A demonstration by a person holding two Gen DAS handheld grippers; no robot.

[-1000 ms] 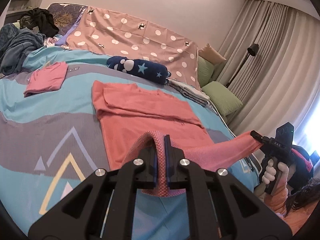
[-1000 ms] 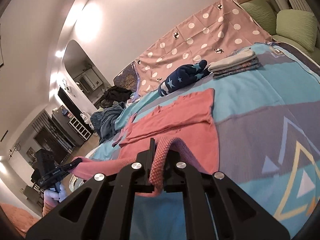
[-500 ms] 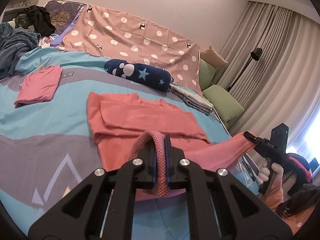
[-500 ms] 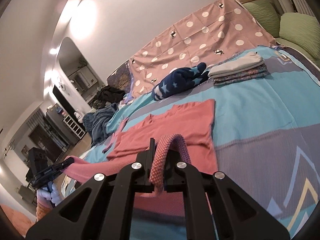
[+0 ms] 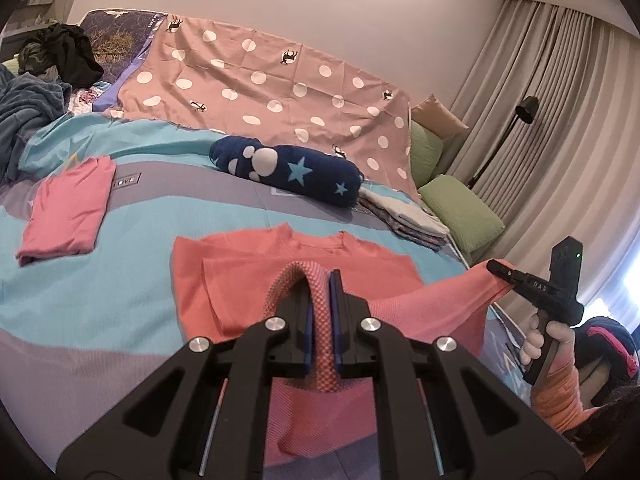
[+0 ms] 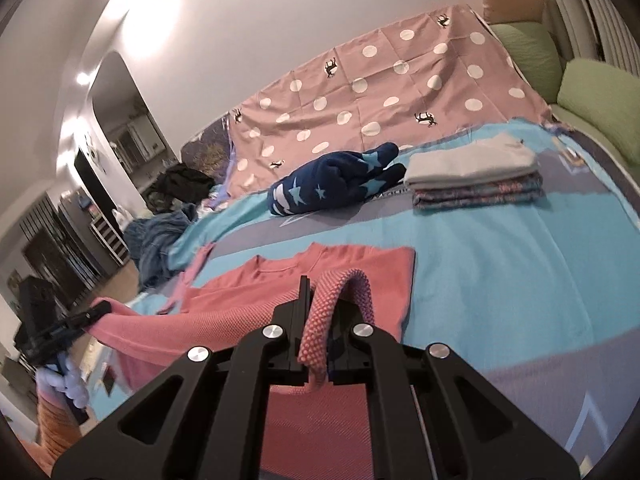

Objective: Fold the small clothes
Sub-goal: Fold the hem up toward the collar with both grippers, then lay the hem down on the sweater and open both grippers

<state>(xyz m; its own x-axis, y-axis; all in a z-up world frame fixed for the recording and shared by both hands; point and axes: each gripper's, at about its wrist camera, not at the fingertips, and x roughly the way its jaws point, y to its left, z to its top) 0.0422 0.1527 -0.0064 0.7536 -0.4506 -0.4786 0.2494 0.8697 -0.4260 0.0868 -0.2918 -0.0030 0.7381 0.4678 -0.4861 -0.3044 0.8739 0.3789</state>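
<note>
Coral-pink knit t-shirt [image 5: 304, 264] lies flat mid-bed on the blue-and-grey patterned bedspread [image 5: 120, 288], near hem lifted. Left gripper [image 5: 320, 312] is clamped on the hem's left corner; right gripper [image 6: 316, 320] is clamped on the right corner. The fabric looks light, soft and limp and sags between the grips, so hem corners suit holding. No containers in view; a folded pink garment [image 5: 68, 208] lies far left, and a stack of folded grey and patterned clothes [image 6: 476, 176] far right.
</note>
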